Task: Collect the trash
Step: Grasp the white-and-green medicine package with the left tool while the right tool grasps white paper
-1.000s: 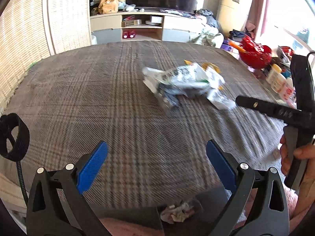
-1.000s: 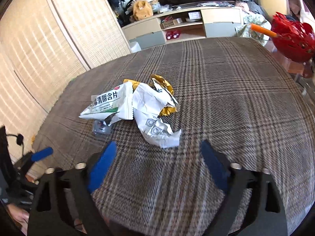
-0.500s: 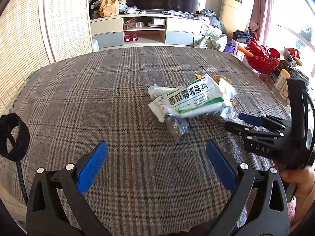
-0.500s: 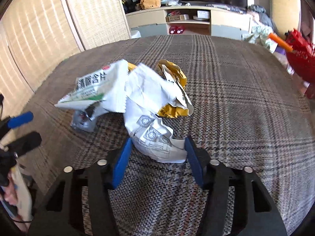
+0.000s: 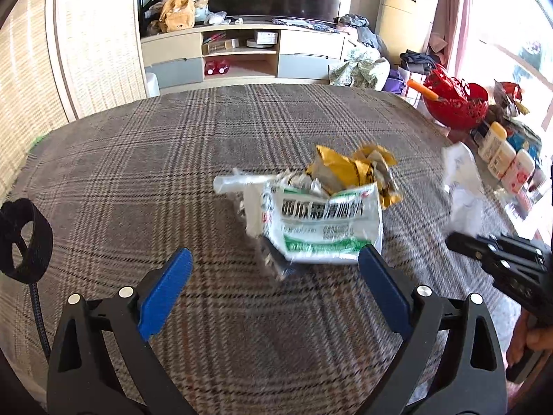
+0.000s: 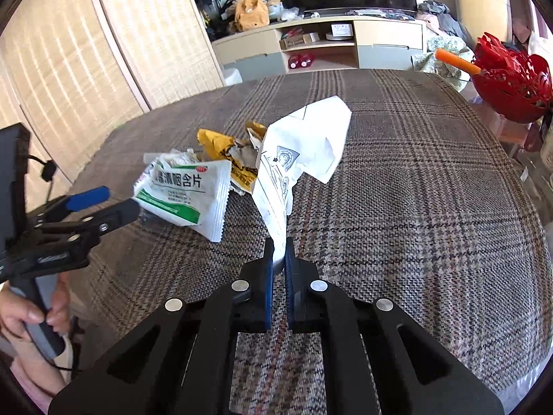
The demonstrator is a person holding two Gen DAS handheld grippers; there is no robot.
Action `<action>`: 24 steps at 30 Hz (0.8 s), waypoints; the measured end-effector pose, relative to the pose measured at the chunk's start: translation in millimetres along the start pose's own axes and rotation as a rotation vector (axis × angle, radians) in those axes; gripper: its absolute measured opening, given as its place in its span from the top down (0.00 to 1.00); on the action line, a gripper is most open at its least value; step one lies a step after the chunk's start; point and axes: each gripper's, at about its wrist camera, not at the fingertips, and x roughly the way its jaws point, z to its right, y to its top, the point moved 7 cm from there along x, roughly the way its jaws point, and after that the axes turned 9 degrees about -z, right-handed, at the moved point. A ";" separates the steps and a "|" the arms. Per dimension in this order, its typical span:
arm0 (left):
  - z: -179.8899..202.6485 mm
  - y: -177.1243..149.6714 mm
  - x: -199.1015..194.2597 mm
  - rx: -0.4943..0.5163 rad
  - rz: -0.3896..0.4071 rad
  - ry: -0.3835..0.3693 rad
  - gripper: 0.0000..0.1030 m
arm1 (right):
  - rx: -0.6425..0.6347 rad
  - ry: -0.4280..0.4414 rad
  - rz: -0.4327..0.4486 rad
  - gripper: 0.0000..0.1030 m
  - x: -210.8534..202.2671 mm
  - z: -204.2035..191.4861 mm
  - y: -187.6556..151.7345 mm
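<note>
The right gripper (image 6: 279,256) is clamped on the lower end of a crumpled white paper sheet (image 6: 300,148), its two blue pads pressed together with the paper pinched between them. The sheet rises from the pads and hangs above the plaid cloth (image 6: 414,207) that covers the table, its upper part folded over and printed with a round emblem. In the left wrist view the same sheet (image 5: 463,180) shows as a blurred white shape off to the right, above the dark body of the right gripper. The left gripper (image 5: 274,276) is spread wide, holding nothing, its blue pads far apart just short of the trash pile. Nearest to it lies a white and green packet (image 5: 325,224) with printed characters, resting on the cloth and slightly blurred. Behind the packet sits a crumpled yellow wrapper (image 5: 352,166), touching it, and a clear plastic tube (image 5: 238,183) pokes out to the left of the pile. In the right wrist view the packet (image 6: 186,193) lies just left of the lifted sheet, with the yellow wrapper (image 6: 224,152) between them. A red bowl (image 6: 511,83) stands beyond the table's right edge, and a low cabinet (image 6: 321,45) runs along the far wall.
</note>
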 end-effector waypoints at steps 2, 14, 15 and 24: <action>-0.1 5.8 4.7 -0.009 -0.014 -0.014 0.11 | -0.003 0.001 0.004 0.93 -4.7 1.4 -1.2; 4.4 19.7 25.7 -0.017 -0.083 -0.085 0.36 | 0.005 0.000 -0.003 0.93 0.4 1.7 2.5; 5.9 18.6 27.8 -0.010 -0.091 -0.090 0.45 | 0.005 0.000 -0.003 0.93 0.5 1.4 2.3; 12.2 14.1 11.7 0.023 -0.057 -0.066 0.93 | -0.005 -0.018 -0.001 0.93 1.3 -1.1 -1.9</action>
